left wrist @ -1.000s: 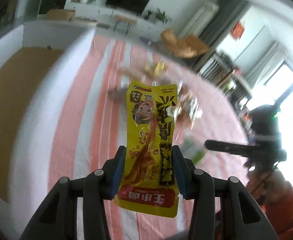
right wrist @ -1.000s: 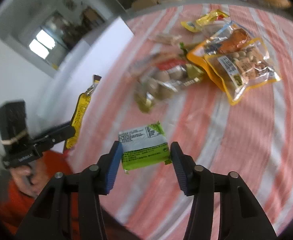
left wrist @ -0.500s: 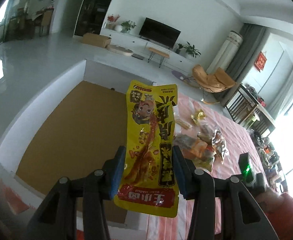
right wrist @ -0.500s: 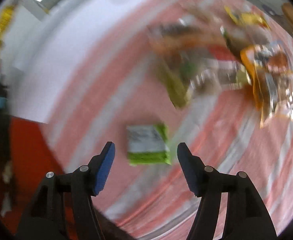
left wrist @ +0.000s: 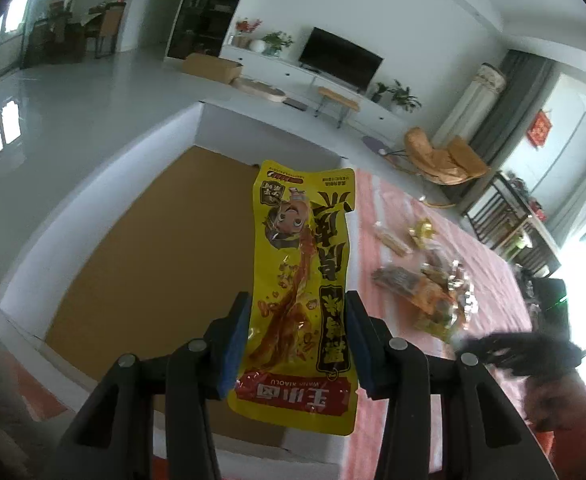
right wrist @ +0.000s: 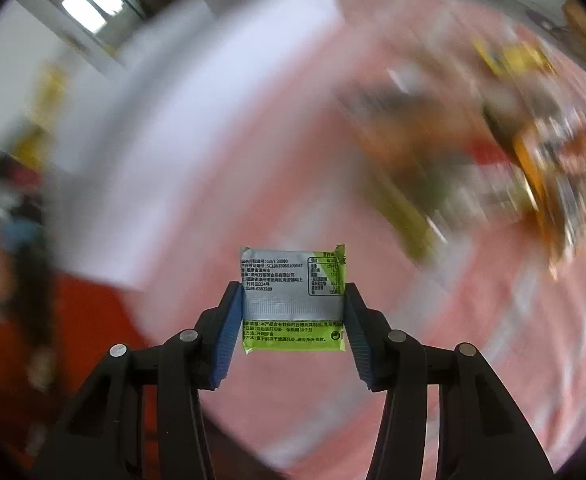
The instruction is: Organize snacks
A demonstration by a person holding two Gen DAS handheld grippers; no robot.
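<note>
Left claw (left wrist: 297, 344): your pads pinch the yellow snack pouch (left wrist: 303, 280), raised upright above the white box (left wrist: 105, 216) with brown floor.
Right claw (right wrist: 293, 322): clamped on the green packet (right wrist: 293, 300), lifted over the striped worktop (right wrist: 473, 320).
Left view only: snack pile (left wrist: 425, 280) sharp.
Right view: surroundings blurred.

Left wrist view: daylight, bright; blown-out glare from window at 3 o'clock. Centre sharp, long yellow foil snack packet (left wrist: 303, 292) crisp; dark blurred smear at 4 o'clock. Fisheye bending, black vignette at corners.

Right wrist view: heavy motion blur over background; only small green-and-silver snack packet (right wrist: 293, 300) sharp. Bright window patch at 11 o'clock.
</note>
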